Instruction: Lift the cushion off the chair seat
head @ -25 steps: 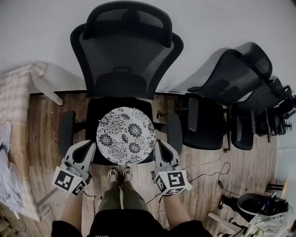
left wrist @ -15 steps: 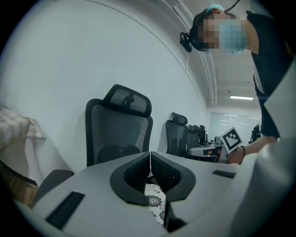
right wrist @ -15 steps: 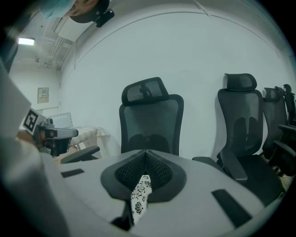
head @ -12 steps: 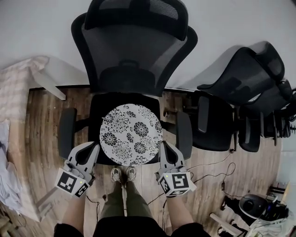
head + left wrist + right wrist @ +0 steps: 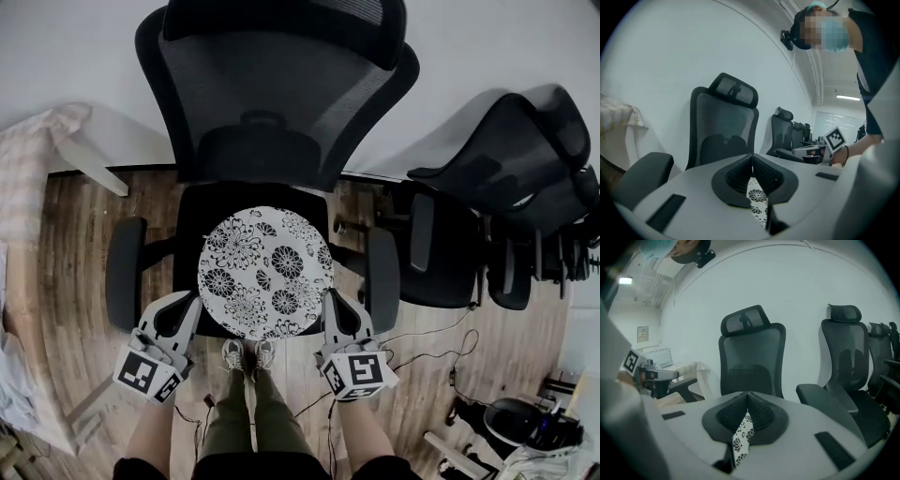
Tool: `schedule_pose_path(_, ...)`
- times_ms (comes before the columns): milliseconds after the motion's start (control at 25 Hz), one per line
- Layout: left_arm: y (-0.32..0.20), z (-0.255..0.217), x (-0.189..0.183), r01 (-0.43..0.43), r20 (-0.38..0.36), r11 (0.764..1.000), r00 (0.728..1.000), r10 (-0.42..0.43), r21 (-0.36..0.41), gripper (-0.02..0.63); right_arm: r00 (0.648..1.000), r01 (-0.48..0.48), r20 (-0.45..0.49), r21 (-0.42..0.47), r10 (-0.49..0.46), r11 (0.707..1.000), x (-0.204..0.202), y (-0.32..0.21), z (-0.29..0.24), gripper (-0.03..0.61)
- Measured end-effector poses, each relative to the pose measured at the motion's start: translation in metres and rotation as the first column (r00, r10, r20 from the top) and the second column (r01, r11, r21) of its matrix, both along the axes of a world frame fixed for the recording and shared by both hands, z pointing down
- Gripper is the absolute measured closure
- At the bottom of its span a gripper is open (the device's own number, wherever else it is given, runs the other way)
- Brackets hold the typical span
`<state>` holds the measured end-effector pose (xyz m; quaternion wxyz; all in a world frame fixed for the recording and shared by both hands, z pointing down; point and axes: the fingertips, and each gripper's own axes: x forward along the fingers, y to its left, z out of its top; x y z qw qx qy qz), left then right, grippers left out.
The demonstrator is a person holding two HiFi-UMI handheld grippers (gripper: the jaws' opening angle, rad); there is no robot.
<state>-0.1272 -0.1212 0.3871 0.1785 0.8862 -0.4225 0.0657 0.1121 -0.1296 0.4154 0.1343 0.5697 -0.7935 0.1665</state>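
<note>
A round white cushion with black flower print [image 5: 265, 272] lies over the black seat [image 5: 190, 234] of the office chair. My left gripper [image 5: 190, 302] is shut on the cushion's near left rim. My right gripper [image 5: 328, 295] is shut on its near right rim. In the left gripper view the pads meet at the tip [image 5: 751, 157] and the printed fabric [image 5: 757, 201] shows pinched below them. The right gripper view shows the same: closed pads [image 5: 748, 394] with the fabric [image 5: 740, 441] between them. Whether the cushion rests on the seat or hangs just above it I cannot tell.
The chair's mesh back [image 5: 272, 84] rises behind the seat, with armrests at left [image 5: 124, 272] and right [image 5: 382, 272]. More black chairs [image 5: 506, 187] stand to the right. A cloth-covered table [image 5: 37, 159] is at the left. Cables [image 5: 431, 347] trail on the wooden floor by the person's feet [image 5: 244, 354].
Both grippers have come down together with the cushion's rim held between their jaws. The chair now looks larger and closer in the head view.
</note>
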Motion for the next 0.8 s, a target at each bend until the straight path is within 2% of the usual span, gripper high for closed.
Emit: schedule_pose_path(800, -0.012, 0.061, 0.006, -0.005, 0.002, 1.000, 1.000, 0.005, -0.020, 0.600, 1.000, 0.008, -0.029, -0.056, -0.010, 0.998, 0.007, -0.002, 0.074, 0.561)
